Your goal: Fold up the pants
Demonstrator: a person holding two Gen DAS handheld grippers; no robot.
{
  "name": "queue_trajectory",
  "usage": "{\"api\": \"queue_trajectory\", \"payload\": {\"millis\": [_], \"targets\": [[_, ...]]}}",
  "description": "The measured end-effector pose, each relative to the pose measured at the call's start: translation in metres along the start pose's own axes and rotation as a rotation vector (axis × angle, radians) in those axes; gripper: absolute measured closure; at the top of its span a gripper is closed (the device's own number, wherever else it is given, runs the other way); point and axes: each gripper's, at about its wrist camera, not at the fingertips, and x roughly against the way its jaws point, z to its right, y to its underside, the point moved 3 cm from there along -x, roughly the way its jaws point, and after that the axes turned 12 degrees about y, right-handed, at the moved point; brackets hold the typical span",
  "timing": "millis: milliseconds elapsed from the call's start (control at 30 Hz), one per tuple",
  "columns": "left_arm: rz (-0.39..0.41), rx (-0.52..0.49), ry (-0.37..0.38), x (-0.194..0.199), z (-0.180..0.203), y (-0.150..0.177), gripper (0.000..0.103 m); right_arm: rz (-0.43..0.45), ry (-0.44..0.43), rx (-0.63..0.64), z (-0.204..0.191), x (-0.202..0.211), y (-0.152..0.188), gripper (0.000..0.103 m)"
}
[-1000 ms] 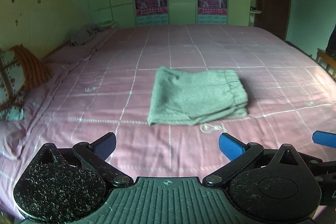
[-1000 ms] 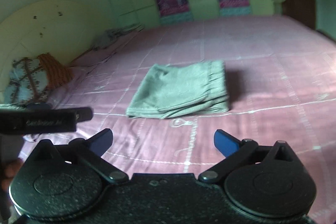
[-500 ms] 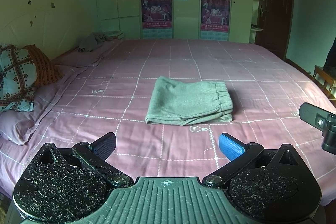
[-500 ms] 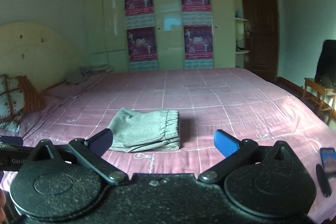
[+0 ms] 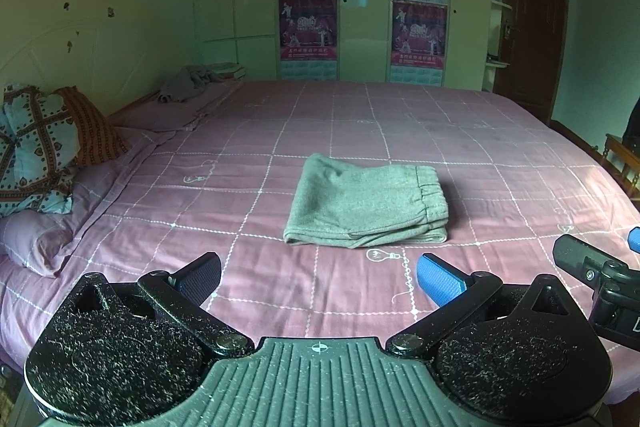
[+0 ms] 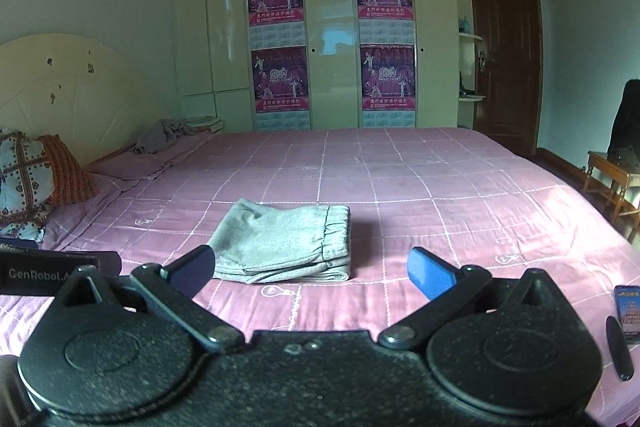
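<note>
We hold the left gripper [image 5: 319,277] and right gripper [image 6: 311,271] spread wide, gripping nothing, both well back from the pants [image 5: 366,207], which lie folded mid-bed [image 5: 500,155]. The right view cuts off a small box [image 6: 629,309] at its edge; its print is unreadable

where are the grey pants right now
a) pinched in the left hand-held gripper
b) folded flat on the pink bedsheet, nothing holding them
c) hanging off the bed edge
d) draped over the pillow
b: the grey pants lie as a folded stack on the pink bedsheet, beyond both open hand-held grippers.
</note>
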Motion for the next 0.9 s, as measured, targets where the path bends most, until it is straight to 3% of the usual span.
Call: {"api": "queue_trajectory", "payload": {"millis": [900], "targets": [[-0.027, -0.016, 0.016, -0.0097, 0.0074, 0.0030, 0.000, -0.034, -0.006, -0.044, 0.0075, -0.0047, 0.0077, 0.000]]}}
